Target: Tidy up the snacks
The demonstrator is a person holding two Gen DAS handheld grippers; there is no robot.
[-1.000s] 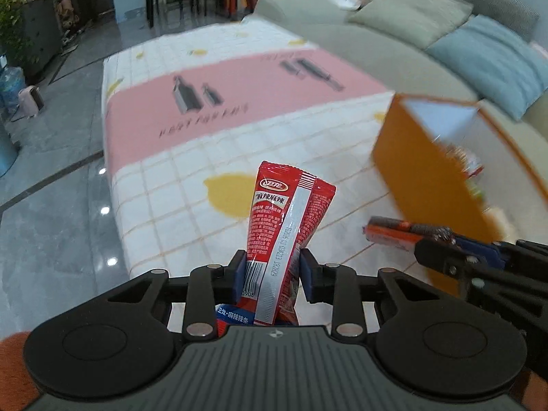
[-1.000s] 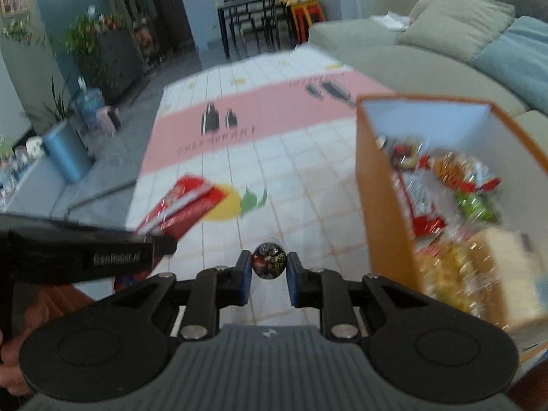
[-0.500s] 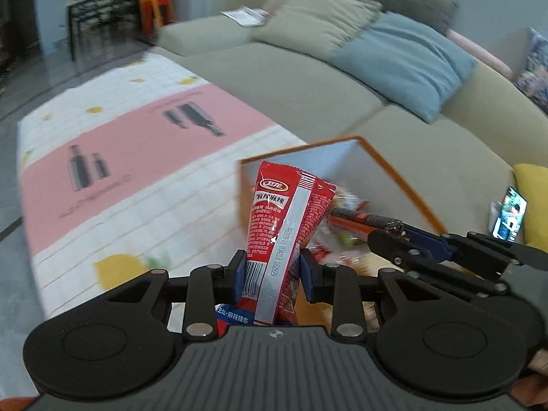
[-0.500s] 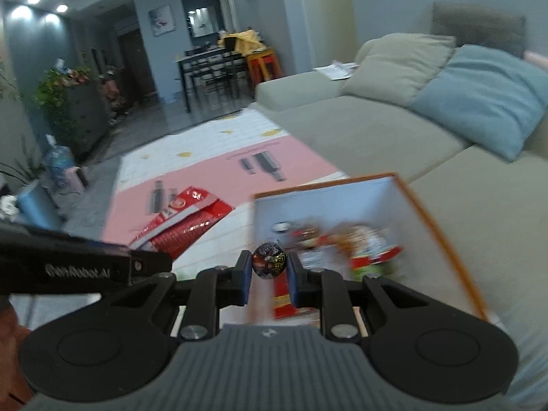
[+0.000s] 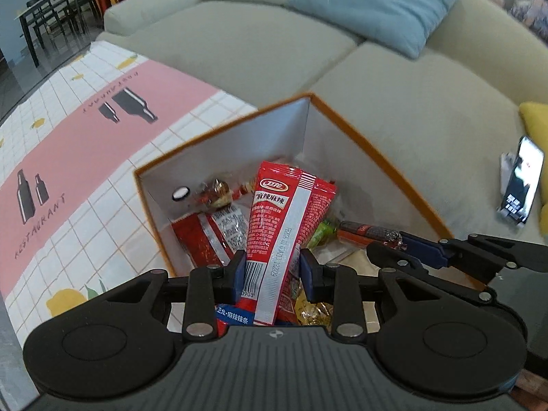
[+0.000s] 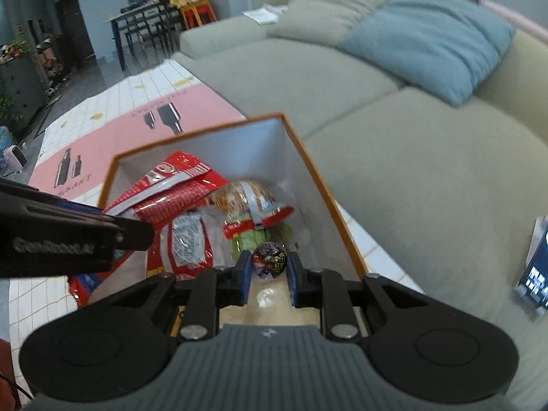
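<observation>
My left tongs (image 5: 273,274) clench a red packet (image 5: 281,219), my right (image 6: 269,275) a sausage-like stick (image 6: 269,261), over the orange box (image 5: 376,147)

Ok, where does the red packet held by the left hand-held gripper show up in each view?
Left wrist: red packet at centre, upright in the left hand-held gripper.
Right wrist: left of centre, tilted over the box's left side.
Shared landmark: orange box.

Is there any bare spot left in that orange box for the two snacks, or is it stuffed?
Mostly crowded. The orange box shows bare floor only along its far white wall and far right corner, beyond the packets. The tablecloth left of it lies bare.
</observation>
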